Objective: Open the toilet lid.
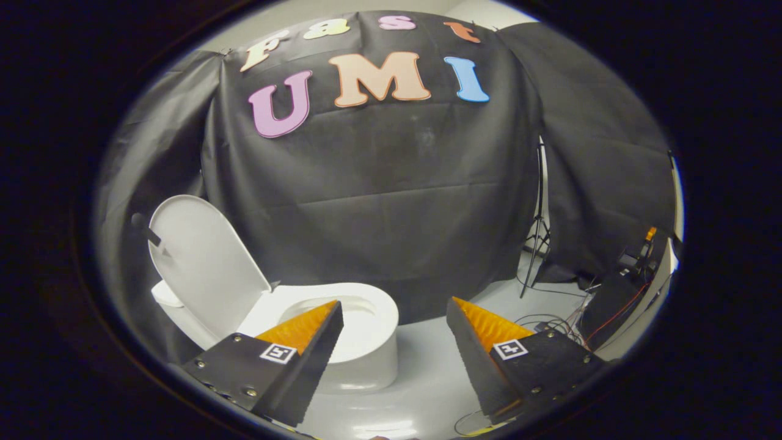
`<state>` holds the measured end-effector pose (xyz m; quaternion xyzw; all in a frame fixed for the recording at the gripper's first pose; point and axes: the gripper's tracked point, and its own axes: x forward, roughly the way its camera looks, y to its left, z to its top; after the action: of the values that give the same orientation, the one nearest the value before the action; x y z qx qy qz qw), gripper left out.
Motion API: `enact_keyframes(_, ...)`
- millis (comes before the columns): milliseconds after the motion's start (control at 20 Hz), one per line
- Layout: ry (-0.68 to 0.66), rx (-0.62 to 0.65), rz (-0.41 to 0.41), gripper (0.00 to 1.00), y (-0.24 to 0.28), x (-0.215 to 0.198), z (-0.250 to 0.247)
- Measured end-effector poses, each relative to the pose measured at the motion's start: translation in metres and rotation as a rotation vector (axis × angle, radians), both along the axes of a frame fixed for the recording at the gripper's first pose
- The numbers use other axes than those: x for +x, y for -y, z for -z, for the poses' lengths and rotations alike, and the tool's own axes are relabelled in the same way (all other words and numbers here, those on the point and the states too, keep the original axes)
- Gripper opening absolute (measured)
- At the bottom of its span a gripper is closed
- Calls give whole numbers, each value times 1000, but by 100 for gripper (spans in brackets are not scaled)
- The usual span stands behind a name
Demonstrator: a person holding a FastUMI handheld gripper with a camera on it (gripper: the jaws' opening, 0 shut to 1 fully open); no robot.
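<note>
Gripper view looks down at a toilet (366,342) standing on a pale floor (427,366) before the black cloth wall (379,201). The jaws stand wide apart and hold nothing; the gripper (394,308) hangs in the air with bare floor showing in the gap between the two fingers.

The lid (204,256) is already up. It stands raised and tilted back at the rear of the toilet, beyond and to the left of the left finger (317,327), its pale inner face turned toward the camera. A small dark piece (153,235) sticks out at its far upper edge; what it is cannot be told. The seat (382,318) lies flat on the bowl, and the opening of the bowl sits just beyond the left fingertip, which overlaps it in the view. Whether the finger touches the seat cannot be told. The right finger (473,327) is well clear of the toilet, over the floor.

Beyond the right finger a thin stand (537,244) rises beside the cloth. Further to the right, near the finger's base, dark equipment (611,299) sits on the floor with loose cables (550,321) trailing around it.
</note>
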<state>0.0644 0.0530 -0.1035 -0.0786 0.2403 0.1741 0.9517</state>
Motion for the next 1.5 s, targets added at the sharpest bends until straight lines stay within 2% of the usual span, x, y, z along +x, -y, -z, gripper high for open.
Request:
enact_keyframes(750, -19, -12, 11, 100, 9, 0, 9)
enact_keyframes(1050, -14, -47, -41, 100, 6, 5, 26)
enact_keyframes(1250, 12, -120, -69, 100, 36, 26, 18)
enact_keyframes(1400, -35, -171, -73, 100, 65, 35, 17)
enact_keyframes(1500, -76, -215, -110, 100, 77, 37, 18)
